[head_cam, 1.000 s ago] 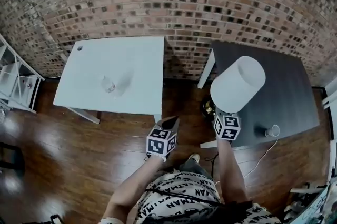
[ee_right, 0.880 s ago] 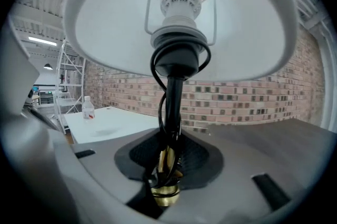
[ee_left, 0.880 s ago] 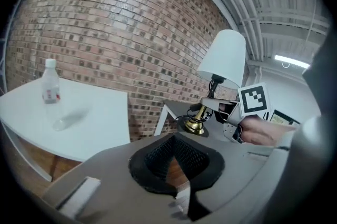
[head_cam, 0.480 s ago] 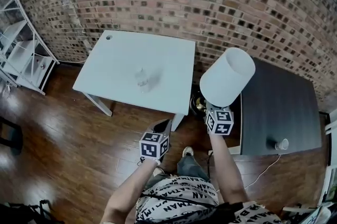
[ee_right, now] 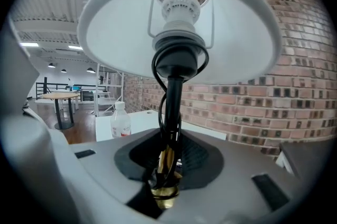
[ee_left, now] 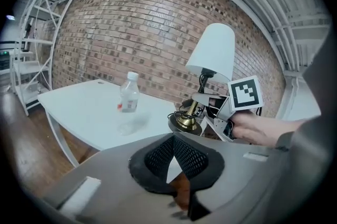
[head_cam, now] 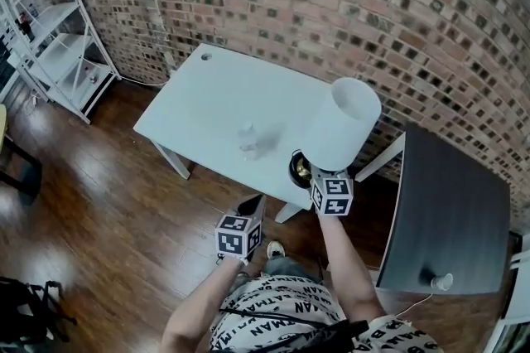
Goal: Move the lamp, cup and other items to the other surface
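My right gripper [head_cam: 323,177] is shut on the stem of the lamp [ee_right: 171,107], whose black cord is wound round the stem. The white shade [head_cam: 341,123] and brass base [head_cam: 300,169] hang over the near right corner of the white table [head_cam: 207,90]. The left gripper view shows the lamp [ee_left: 213,52] held up beside that table [ee_left: 79,107]. My left gripper [head_cam: 252,205] is lower and to the left, over the wooden floor, with its pads [ee_left: 158,157] meeting at the tips and nothing between them. A small cup [head_cam: 441,282] lies on the dark table [head_cam: 451,202] at the right.
A clear plastic bottle [head_cam: 248,136] stands near the middle of the white table. White metal shelving [head_cam: 50,45] stands at the far left against the brick wall. A gap of floor separates the two tables. The person's shoe [head_cam: 275,249] shows below the grippers.
The lamp has travelled left from above the dark table to the white table's near right corner. My left gripper has moved left as well, and the view has swung leftward.
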A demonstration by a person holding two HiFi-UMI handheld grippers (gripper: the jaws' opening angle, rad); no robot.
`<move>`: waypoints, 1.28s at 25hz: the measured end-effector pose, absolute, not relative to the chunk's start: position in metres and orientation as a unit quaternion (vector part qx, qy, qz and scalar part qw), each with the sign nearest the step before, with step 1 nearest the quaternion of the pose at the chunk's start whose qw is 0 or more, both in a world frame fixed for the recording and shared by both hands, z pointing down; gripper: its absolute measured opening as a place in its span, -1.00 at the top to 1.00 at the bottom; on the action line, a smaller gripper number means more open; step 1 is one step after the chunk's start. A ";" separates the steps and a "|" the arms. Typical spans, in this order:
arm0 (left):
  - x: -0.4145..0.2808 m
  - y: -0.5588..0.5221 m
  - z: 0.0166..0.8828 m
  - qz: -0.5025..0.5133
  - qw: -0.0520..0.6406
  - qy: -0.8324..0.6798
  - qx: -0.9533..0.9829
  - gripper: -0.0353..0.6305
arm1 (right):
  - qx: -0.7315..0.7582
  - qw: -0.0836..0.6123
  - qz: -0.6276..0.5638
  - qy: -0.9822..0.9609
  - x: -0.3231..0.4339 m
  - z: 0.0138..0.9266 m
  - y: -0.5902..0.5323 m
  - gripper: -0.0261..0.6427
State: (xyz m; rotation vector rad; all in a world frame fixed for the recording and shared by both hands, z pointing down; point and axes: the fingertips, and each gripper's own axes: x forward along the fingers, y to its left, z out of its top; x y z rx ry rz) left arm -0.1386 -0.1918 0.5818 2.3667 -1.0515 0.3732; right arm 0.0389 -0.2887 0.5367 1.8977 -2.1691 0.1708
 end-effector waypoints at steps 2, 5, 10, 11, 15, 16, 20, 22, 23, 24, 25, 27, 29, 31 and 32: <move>-0.141 -0.205 0.587 0.134 0.264 -0.402 0.866 0.89 | 0.640 0.128 0.056 -0.756 0.033 0.544 -0.309 0.60; -0.144 -0.223 0.594 0.131 0.266 -0.423 0.856 0.89 | 0.620 0.127 0.055 -0.772 0.022 0.551 -0.340 0.60; -0.143 -0.247 0.608 0.129 0.270 -0.443 0.845 0.89 | 0.592 0.134 0.052 -0.793 0.007 0.571 -0.384 0.60; -0.142 -0.250 0.611 0.130 0.271 -0.446 0.843 0.89 | 0.586 0.134 0.052 -0.797 0.003 0.574 -0.391 0.60; -0.140 -0.265 0.622 0.131 0.273 -0.456 0.837 0.89 | 0.569 0.138 0.054 -0.809 -0.007 0.591 -0.413 0.60; -0.139 -0.268 0.624 0.131 0.274 -0.458 0.835 0.89 | 0.565 0.141 0.055 -0.811 -0.008 0.596 -0.417 0.60; -0.136 -0.278 0.632 0.130 0.281 -0.463 0.830 0.89 | 0.553 0.145 0.061 -0.818 -0.015 0.609 -0.427 0.60; -0.134 -0.282 0.634 0.130 0.283 -0.464 0.829 0.89 | 0.549 0.146 0.062 -0.821 -0.016 0.613 -0.429 0.60; -0.134 -0.284 0.634 0.131 0.283 -0.465 0.829 0.89 | 0.547 0.146 0.063 -0.822 -0.017 0.615 -0.430 0.60; -0.133 -0.286 0.633 0.132 0.282 -0.466 0.828 0.89 | 0.547 0.146 0.064 -0.822 -0.018 0.616 -0.430 0.60; -0.133 -0.287 0.633 0.134 0.282 -0.466 0.828 0.89 | 0.546 0.146 0.065 -0.822 -0.018 0.618 -0.430 0.60; -0.133 -0.288 0.633 0.135 0.283 -0.466 0.827 0.89 | 0.545 0.147 0.067 -0.822 -0.018 0.622 -0.428 0.60; -0.134 -0.288 0.632 0.135 0.284 -0.467 0.826 0.89 | 0.543 0.150 0.067 -0.824 -0.020 0.624 -0.426 0.60; -0.135 -0.287 0.634 0.136 0.286 -0.467 0.826 0.89 | 0.540 0.152 0.068 -0.825 -0.021 0.626 -0.422 0.60; -0.135 -0.287 0.635 0.136 0.287 -0.467 0.825 0.89 | 0.538 0.153 0.069 -0.826 -0.022 0.627 -0.421 0.60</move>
